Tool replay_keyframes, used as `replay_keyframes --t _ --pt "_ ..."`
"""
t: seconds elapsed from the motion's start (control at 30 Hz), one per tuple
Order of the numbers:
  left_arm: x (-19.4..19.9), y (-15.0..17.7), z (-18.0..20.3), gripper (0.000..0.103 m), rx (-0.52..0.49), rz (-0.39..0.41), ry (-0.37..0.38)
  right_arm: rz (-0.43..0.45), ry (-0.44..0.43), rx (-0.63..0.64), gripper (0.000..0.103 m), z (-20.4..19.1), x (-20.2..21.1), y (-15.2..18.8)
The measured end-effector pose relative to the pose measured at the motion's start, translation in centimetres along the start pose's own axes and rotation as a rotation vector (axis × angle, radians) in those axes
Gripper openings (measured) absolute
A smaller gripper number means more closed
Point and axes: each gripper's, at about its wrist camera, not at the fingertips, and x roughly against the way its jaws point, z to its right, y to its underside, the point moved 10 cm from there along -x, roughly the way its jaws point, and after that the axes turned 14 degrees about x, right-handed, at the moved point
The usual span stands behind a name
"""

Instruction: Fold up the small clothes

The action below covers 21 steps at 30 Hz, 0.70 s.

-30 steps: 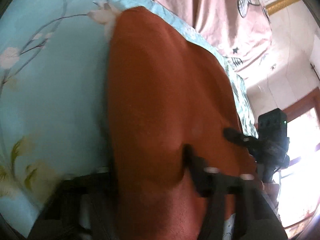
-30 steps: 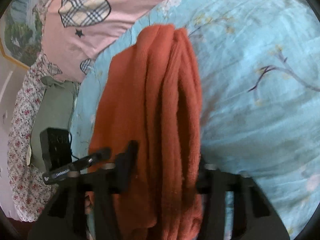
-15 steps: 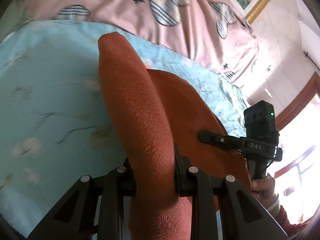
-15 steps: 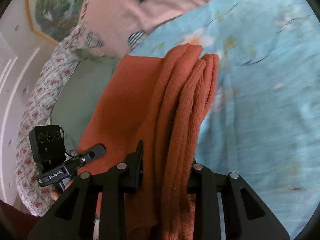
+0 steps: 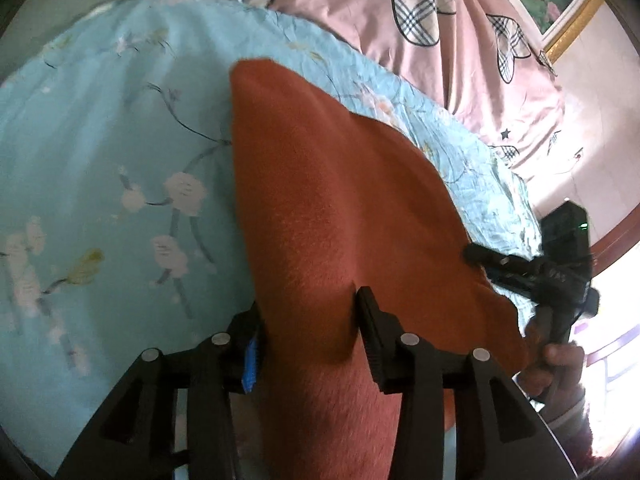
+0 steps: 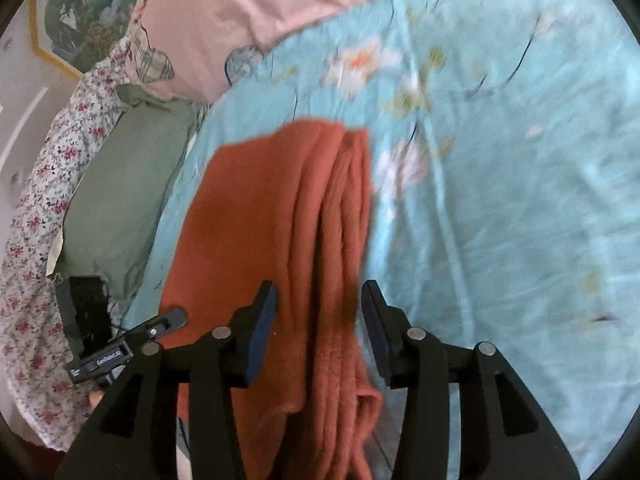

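Note:
A rust-orange knit garment lies folded on the light blue floral sheet. My left gripper has its jaws spread, with one end of the garment lying between them. My right gripper is also spread around the other, bunched end of the garment, with gaps showing between the pads and the cloth. The right gripper shows at the right of the left wrist view, and the left gripper shows at the lower left of the right wrist view.
A pink quilt with plaid hearts lies beyond the sheet. A green pillow and a floral cloth lie at the left of the right wrist view. A framed picture hangs on the wall.
Both grippers' jaws have widened from their grip on the garment. The garment has come down and lies flatter on the sheet.

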Motion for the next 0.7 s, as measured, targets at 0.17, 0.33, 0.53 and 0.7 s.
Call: replay_keyframes --t 0.17,0.33,0.53,0.7 --pt "3.6 -0.5 -0.2 0.039 0.016 0.096 -0.009 0.041 -0.002 0.057 0.045 -1.3 0.6 -2.2" --pt "5.1 0.5 2.0 0.034 -0.025 0.066 0.105 -0.007 -0.015 0.026 0.045 -0.8 -2.8 -3.0" --pt "3.9 1.9 2.7 0.034 -0.063 0.022 0.090 0.001 -0.042 -0.037 0.033 0.1 -4.9 -4.9" --pt "3.8 2.4 3.4 0.034 -0.082 0.010 0.098 0.108 -0.048 0.012 0.012 -1.7 -1.9 -7.0"
